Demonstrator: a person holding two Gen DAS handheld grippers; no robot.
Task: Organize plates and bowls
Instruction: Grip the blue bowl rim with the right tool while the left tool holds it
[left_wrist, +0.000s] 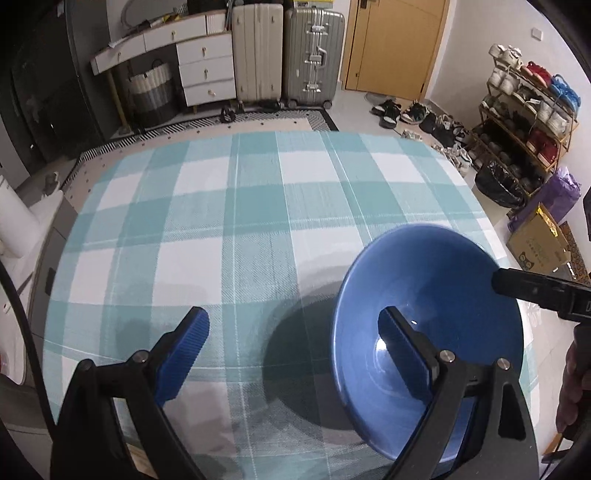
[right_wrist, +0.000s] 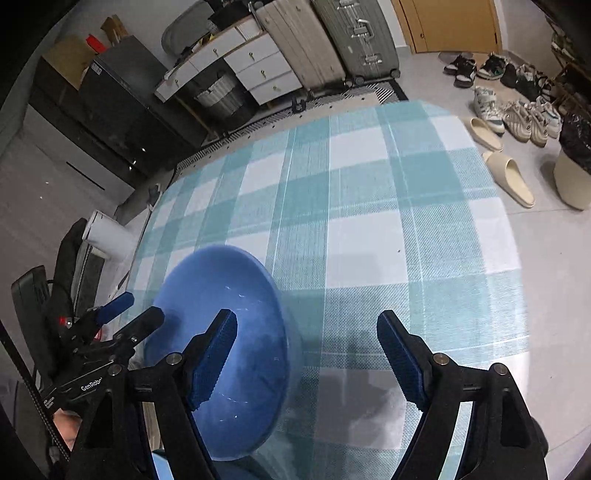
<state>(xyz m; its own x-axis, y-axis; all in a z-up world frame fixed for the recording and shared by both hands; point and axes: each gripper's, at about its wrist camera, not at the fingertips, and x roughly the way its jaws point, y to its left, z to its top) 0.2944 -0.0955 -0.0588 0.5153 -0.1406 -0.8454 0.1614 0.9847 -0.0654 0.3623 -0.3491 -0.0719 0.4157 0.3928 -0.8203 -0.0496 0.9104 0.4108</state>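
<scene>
Blue bowl (left_wrist: 436, 295) tilted above bench (left_wrist: 221, 221) — both claws, left (left_wrist: 295, 343) and right (right_wrist: 306, 354), spread wide, gripping nothing. Next, likely: right claw pinches bowl rim.

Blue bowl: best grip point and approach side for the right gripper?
Grip the blue bowl at its rim, one finger inside the wall and one outside, coming from above on the right gripper's side. It sits open side up; the walls flare too wide to span.
</scene>
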